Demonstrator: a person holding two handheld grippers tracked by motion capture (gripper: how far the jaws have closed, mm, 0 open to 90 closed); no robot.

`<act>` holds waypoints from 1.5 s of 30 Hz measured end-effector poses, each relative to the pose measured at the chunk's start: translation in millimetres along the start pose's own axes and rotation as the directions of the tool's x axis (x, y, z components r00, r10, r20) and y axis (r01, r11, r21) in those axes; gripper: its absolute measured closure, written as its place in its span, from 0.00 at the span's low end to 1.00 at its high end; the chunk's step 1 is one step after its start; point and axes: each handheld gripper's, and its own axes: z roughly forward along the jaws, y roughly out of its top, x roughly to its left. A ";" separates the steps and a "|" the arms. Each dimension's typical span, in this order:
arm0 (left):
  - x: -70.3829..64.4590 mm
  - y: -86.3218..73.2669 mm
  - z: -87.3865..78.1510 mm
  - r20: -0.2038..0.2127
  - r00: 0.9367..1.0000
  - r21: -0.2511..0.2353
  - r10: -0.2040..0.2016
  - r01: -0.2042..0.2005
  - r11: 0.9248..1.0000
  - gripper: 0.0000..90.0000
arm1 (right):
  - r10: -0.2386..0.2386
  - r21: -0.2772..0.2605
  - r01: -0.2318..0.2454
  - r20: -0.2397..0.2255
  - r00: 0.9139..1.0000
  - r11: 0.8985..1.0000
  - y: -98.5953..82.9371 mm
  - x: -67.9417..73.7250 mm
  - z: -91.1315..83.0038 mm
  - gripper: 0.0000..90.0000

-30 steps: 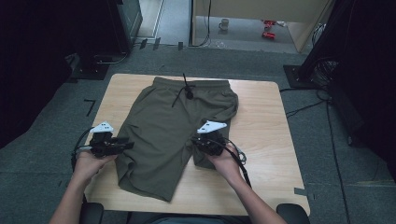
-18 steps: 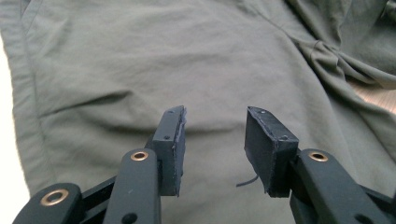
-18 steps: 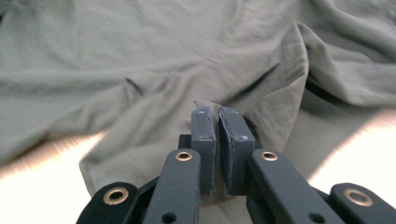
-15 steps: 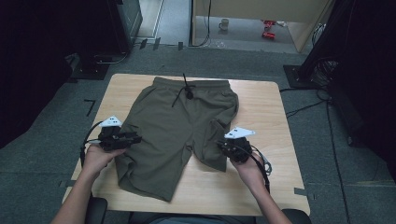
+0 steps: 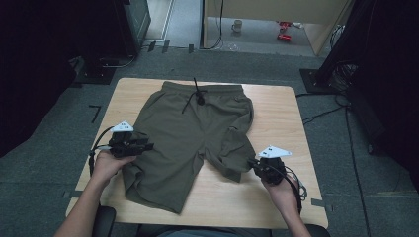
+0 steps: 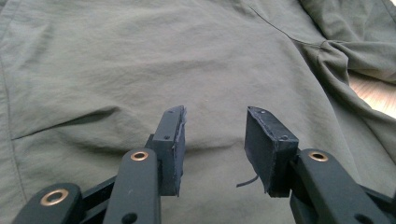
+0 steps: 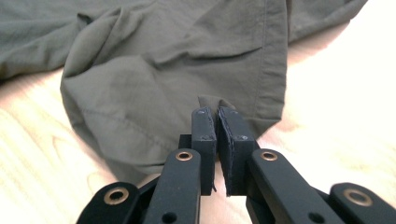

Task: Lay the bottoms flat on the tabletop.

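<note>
Olive-green shorts [image 5: 192,133] lie flat on the wooden table [image 5: 286,123], waistband at the far side with a black drawstring [image 5: 196,95]. My left gripper [image 5: 148,146] hovers at the outer edge of the left leg. In the left gripper view it [image 6: 212,140] is open just above smooth fabric [image 6: 140,56], gripping nothing. My right gripper [image 5: 251,163] is at the hem of the right leg. In the right gripper view it [image 7: 217,126] is shut on a small pinch of that hem [image 7: 210,100], and the leg [image 7: 163,60] is rumpled beyond it.
Bare wood shows to the right of the shorts and along the front edge [image 5: 232,207]. Cables trail from both grippers over the table's sides. Dark floor surrounds the table, with black stands [image 5: 341,64] at the far corners.
My right gripper has moved right and toward the front edge, dragging the right leg's hem outward. The left gripper has shifted slightly right onto the left leg.
</note>
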 end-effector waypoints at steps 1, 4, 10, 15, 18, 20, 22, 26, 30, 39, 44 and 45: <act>-0.2 0.0 0.4 -0.001 1.000 0.002 0.001 -0.001 1.000 0.64 | 0.001 -0.004 -0.001 -0.001 1.000 1.000 -1.9 0.8 -1.8 0.95; 0.0 0.1 0.7 0.000 1.000 0.005 0.002 -0.002 1.000 0.64 | 0.004 -0.007 -0.004 0.003 1.000 1.000 -6.9 3.3 -6.5 0.95; 0.4 0.0 2.2 0.005 1.000 0.011 0.000 0.000 1.000 0.64 | 0.022 0.000 -0.022 0.015 1.000 1.000 -15.8 0.9 -15.1 0.95; -0.5 2.5 4.4 0.013 1.000 0.005 0.008 -0.008 1.000 0.64 | 0.029 -0.012 -0.029 0.022 0.999 1.000 -17.5 -0.3 -16.8 0.98; 0.2 3.6 6.0 0.021 1.000 0.004 0.007 -0.007 1.000 0.64 | 0.031 0.004 -0.031 0.027 0.999 1.000 -19.7 -0.2 -17.5 0.99; 1.0 3.8 7.8 0.026 1.000 0.011 0.004 -0.005 1.000 0.64 | 0.039 0.000 -0.039 0.028 0.999 0.999 -21.6 -1.1 -20.7 0.99; 1.2 4.3 10.0 0.030 1.000 0.011 0.004 -0.004 1.000 0.64 | 0.057 -0.020 -0.056 0.025 0.998 0.998 -22.7 -2.9 -25.7 1.00; 0.8 6.3 11.1 0.037 0.999 0.003 0.009 -0.009 1.000 0.65 | 0.087 -0.050 -0.086 0.017 0.996 0.995 -23.4 -5.2 -33.8 1.00; 0.6 7.3 12.7 0.043 0.999 0.003 0.008 -0.008 1.000 0.65 | 0.081 -0.066 -0.079 0.037 0.996 0.995 -19.3 -10.8 -36.5 1.00; 2.2 6.7 13.2 0.045 0.999 0.010 0.002 -0.002 1.000 0.65 | 0.094 -0.036 -0.091 0.118 0.989 0.995 -6.4 -44.3 -32.2 1.00; 2.1 6.6 13.3 0.046 0.999 0.012 0.002 -0.003 1.000 0.65 | 0.115 -0.061 -0.108 0.133 0.984 0.992 -8.6 -50.1 -50.0 1.00; 1.8 6.5 14.0 0.046 0.999 0.017 0.005 -0.006 1.000 0.65 | 0.113 -0.065 -0.106 0.131 0.985 0.992 -9.8 -48.2 -54.4 1.00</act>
